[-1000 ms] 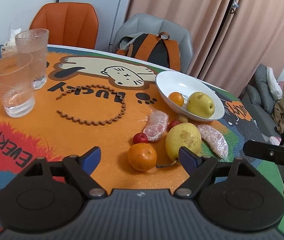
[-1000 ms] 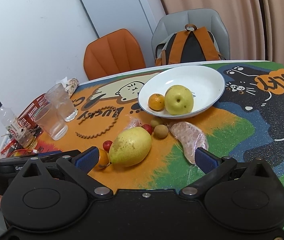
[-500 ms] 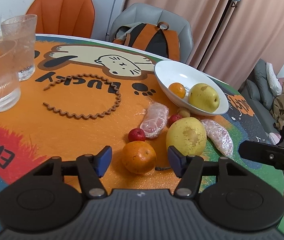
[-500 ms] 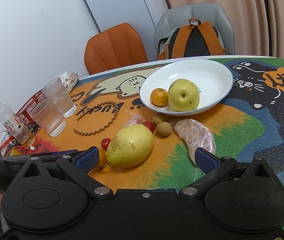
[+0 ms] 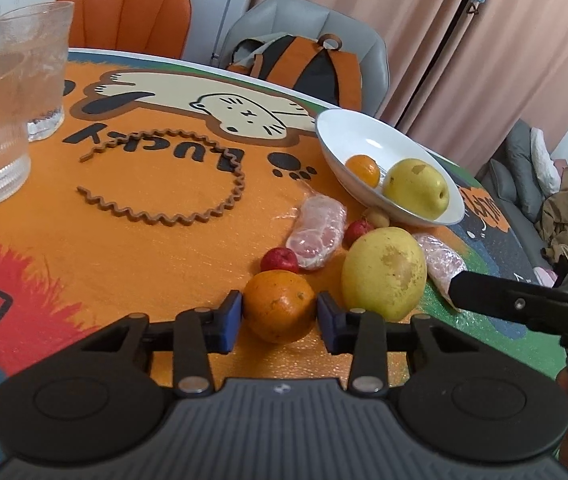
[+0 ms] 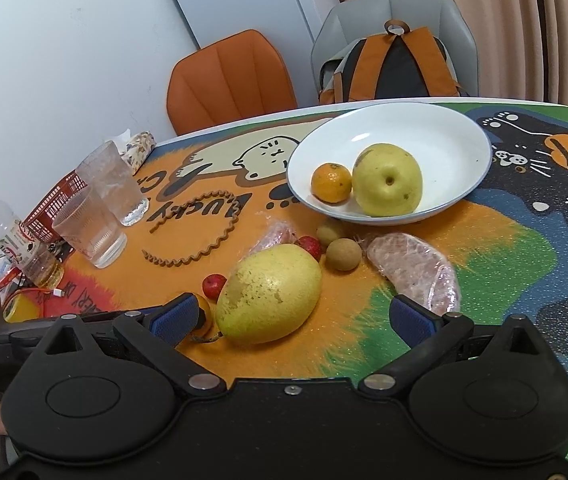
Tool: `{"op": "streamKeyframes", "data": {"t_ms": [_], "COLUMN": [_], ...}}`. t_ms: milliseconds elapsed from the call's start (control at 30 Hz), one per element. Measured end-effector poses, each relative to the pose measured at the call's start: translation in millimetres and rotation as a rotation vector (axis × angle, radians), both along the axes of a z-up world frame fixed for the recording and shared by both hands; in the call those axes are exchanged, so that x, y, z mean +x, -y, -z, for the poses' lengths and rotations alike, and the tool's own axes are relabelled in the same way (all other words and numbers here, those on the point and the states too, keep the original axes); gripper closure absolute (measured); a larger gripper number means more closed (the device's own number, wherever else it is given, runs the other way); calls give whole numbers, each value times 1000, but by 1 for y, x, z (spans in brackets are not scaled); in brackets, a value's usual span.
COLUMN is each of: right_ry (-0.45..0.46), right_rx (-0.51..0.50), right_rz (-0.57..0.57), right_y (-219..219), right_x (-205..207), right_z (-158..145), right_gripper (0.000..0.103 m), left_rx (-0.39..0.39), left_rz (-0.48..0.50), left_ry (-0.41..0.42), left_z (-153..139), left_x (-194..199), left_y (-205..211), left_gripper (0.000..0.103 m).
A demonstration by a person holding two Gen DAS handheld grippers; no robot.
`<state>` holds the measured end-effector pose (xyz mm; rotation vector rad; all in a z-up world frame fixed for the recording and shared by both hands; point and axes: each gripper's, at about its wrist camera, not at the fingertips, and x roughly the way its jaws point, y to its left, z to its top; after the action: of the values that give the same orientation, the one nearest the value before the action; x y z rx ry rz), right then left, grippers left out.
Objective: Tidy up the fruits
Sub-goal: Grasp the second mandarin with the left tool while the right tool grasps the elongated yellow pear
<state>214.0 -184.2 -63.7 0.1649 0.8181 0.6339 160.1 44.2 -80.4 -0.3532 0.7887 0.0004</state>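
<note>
Closing on the orange — left jaws narrower than a second ago

Left gripper [image 5: 279, 317] has dropped toward the table [image 5: 132, 248] and its jaws, wide before, are closing on the orange [image 5: 280, 306]; pads look to be touching its sides, so the pickup for the white bowl [image 5: 336, 140] at 1 o'clock is nearly set. It points steeply down. Right gripper [image 6: 292, 316] — fingers well apart, empty, has drifted closer to the yellow mango [image 6: 270, 294], aimed downward too.

left gripper [image 5: 279, 316] jaws closing, right gripper [image 6: 290, 314] jaws wide apart
</note>
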Motion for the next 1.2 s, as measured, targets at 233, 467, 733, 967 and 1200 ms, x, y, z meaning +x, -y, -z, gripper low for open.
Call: {"op": "streamKeyframes", "data": {"t_ms": [233, 467, 733, 967, 1200], "right_ry": [-6, -18, -33, -62, -54], "right_rx": [-3, -17, -23, -45, -14], "right_rz": [-23, -44, -51, -37, -35], "right_y": [-13, -31, -43, -47, -38], "right_x": [5, 12, 15, 21, 16], "right_z": [2, 10, 17, 27, 29], "right_gripper": [0, 0, 3, 33, 35], "left_rx": [5, 23, 15, 20, 22], "left_rz": [-24, -32, -51, -60, -54], "left_ry": [18, 34, 28, 27, 31], "left_z": [-8, -15, -14, -16, -17], "left_x": [-3, -5, -8, -10, -12], "left_y": [-11, -21, -31, -34, -28], "left_gripper": [65, 65, 65, 65, 65]}}
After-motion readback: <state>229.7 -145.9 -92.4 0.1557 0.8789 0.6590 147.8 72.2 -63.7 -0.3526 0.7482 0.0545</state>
